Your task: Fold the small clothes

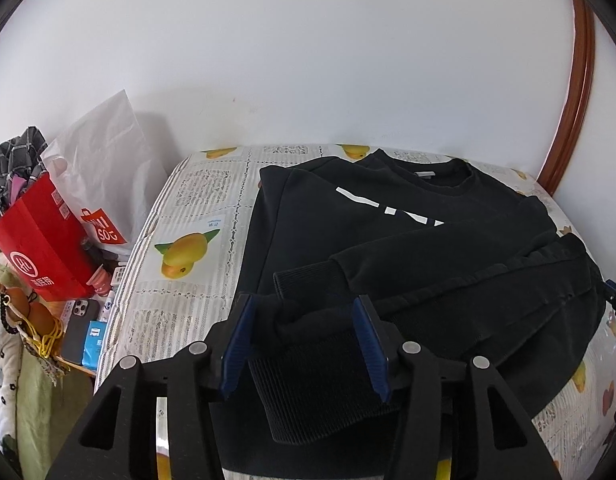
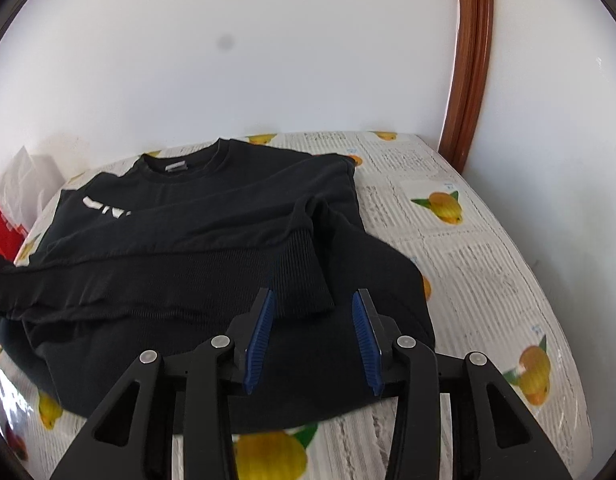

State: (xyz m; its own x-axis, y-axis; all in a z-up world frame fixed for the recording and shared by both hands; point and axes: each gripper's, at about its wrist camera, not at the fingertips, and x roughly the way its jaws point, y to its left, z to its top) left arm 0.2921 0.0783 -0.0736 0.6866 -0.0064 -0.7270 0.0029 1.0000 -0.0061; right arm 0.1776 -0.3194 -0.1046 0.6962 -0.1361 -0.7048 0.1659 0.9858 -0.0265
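While both hand-held grippers, left (image 1: 304, 344) and right (image 2: 313, 340), stood apart over the black sweatshirt (image 1: 388, 240), you needed to pull back cleanly without snagging its ribbed hem (image 1: 320, 384).

Two close, downward-tilted wrist views, both over the same sweatshirt (image 1: 388, 240).

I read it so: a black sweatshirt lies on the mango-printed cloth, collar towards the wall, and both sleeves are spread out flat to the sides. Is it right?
Not quite. The black sweatshirt lies as you say, but its sleeves are folded across the body; the right wrist view shows a ribbed cuff lying on the front.
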